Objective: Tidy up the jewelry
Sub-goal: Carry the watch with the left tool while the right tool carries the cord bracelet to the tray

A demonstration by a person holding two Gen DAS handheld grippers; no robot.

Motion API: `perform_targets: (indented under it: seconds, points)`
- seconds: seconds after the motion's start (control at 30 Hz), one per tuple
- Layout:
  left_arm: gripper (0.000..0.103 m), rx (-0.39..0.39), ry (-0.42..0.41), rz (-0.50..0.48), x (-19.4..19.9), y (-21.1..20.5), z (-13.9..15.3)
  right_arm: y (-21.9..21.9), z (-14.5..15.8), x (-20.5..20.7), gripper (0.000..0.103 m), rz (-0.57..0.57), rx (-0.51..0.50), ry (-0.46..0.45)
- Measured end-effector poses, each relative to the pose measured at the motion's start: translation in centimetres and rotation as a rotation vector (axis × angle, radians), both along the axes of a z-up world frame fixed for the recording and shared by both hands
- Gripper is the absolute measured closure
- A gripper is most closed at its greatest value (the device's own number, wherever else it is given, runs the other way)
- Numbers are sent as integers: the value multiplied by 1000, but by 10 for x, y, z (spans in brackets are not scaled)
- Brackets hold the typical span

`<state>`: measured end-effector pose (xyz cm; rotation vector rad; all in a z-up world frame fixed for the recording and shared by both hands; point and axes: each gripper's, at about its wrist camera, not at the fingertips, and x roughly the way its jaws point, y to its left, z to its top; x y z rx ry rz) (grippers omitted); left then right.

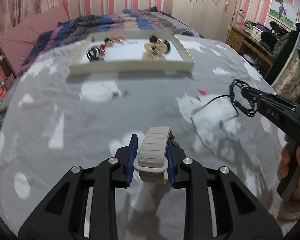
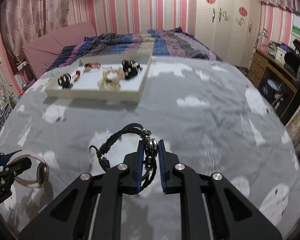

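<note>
Two pieces are in my grip at once, one per hand. My left gripper point(image 1: 152, 140) has its blue pads pressed on the sides of a cream link-strap watch point(image 1: 154, 152), the band standing up in a loop between them. My right gripper point(image 2: 151, 146) is clamped nearly together on a black braided cord bracelet point(image 2: 128, 140) with metal beads, most of its loop hanging out to the left of the jaws.

Both hang above the grey cloud-print bedspread point(image 1: 60, 104), clear of it. Farther on sits the white tray point(image 1: 130, 67) where the rest of the jewelry lies: a black-and-white piece, something red, a beige cluster, a dark cluster, all too blurred to name better.

To do this well, I judge I should carry both over the near wall of the tray with room to spare, since the bracelet's loose cords dangle and could snag the rim. I would lower each onto bare white floor, the middle looks free, before parting the jaws, and keep my two hands apart so cord and strap do not tangle.

My left camera shows the bracelet's trailing cord tails and the hand point(image 1: 290, 160) on the right handle. Only my right camera shows the watch's round metal case point(image 2: 42, 173), side on.
</note>
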<state>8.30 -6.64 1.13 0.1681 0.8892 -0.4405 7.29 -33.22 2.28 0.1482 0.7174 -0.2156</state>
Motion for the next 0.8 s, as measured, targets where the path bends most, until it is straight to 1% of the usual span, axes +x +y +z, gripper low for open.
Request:
perform_targets:
  seconds: [0.07,0.27,0.37,0.43,0.63,0.73,0.8]
  points:
    - [78,8,-20,3,15,-1,7,2,10,12,89,5,-16,-18]
    - [78,9,-42,34,72,3,27,7,48,57,89,25,-53,-94]
    - [78,4,-60,55,105,6,39,11,63,82,89,36,-62,-121]
    - [78,-5,-71,68,120,8,46,14,69,100,89,41,-70,-128]
    - [78,-36,-87,90,172,7,62,16,74,155,89,48,-60,-121]
    - [78,-41,-77,86,194,0,60,16,70,177,89,48,-48,-109]
    - [78,-52,-57,80,208,-5,55,16,66,188,89,42,-41,-101]
